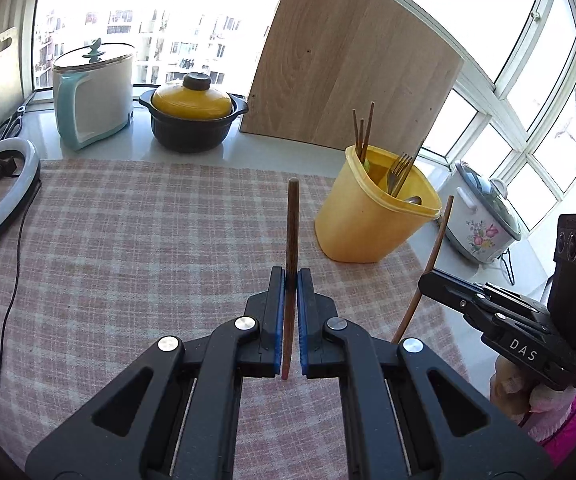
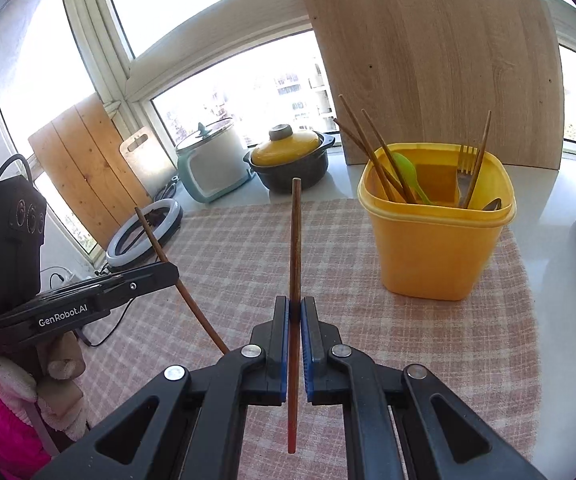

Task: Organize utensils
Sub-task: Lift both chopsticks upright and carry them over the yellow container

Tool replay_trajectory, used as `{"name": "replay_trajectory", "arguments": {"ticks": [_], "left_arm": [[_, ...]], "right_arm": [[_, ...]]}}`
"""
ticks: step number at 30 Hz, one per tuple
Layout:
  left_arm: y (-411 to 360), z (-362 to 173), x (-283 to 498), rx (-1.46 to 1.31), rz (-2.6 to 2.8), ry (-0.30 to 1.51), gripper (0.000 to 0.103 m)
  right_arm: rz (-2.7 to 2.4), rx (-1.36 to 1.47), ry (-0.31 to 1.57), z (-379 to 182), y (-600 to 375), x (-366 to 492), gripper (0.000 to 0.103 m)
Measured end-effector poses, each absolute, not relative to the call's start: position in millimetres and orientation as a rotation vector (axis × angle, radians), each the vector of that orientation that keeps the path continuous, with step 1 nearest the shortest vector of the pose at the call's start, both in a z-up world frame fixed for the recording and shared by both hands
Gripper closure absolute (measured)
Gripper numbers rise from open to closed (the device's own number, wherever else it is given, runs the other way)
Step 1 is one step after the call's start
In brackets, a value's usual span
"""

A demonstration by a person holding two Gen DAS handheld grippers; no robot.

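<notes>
My left gripper [image 1: 291,276] is shut on a brown chopstick [image 1: 292,220] that sticks up past its blue pads, above the checked cloth [image 1: 128,240]. My right gripper [image 2: 295,302] is shut on a second brown chopstick [image 2: 296,232] in the same way. Each view shows the other gripper from the side: the right gripper [image 1: 426,280] with its chopstick [image 1: 442,236], and the left gripper [image 2: 173,273] with its chopstick [image 2: 154,242]. The yellow utensil holder [image 2: 436,248] [image 1: 368,224] stands ahead on the cloth, apart from both grippers. It holds several chopsticks, a green spoon [image 2: 406,168], a fork [image 2: 466,158] and a metal spoon.
A wooden board [image 2: 436,64] leans on the window behind the holder. A yellow-lidded black pot [image 1: 194,118], a white and teal cooker [image 1: 94,96] and a ring light [image 1: 0,196] with its cable stand on the left. A flowered rice cooker [image 1: 484,216] sits at the right.
</notes>
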State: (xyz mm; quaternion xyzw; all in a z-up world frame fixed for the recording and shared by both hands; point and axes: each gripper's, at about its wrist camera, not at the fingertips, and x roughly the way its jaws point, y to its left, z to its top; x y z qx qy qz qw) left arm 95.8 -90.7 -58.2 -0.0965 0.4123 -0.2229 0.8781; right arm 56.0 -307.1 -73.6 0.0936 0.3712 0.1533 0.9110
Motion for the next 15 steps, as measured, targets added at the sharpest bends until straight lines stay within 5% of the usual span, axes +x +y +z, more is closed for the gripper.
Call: {"name": "replay_trajectory", "arguments": {"ticks": [15], "left_arm": [[-125.9,-15.3,92.3,-0.215,-0.561,0.765,0.1]], "right_arm": [[0.219,0.243,0.62,-28.5,-356.3,39.5,0.1]]}}
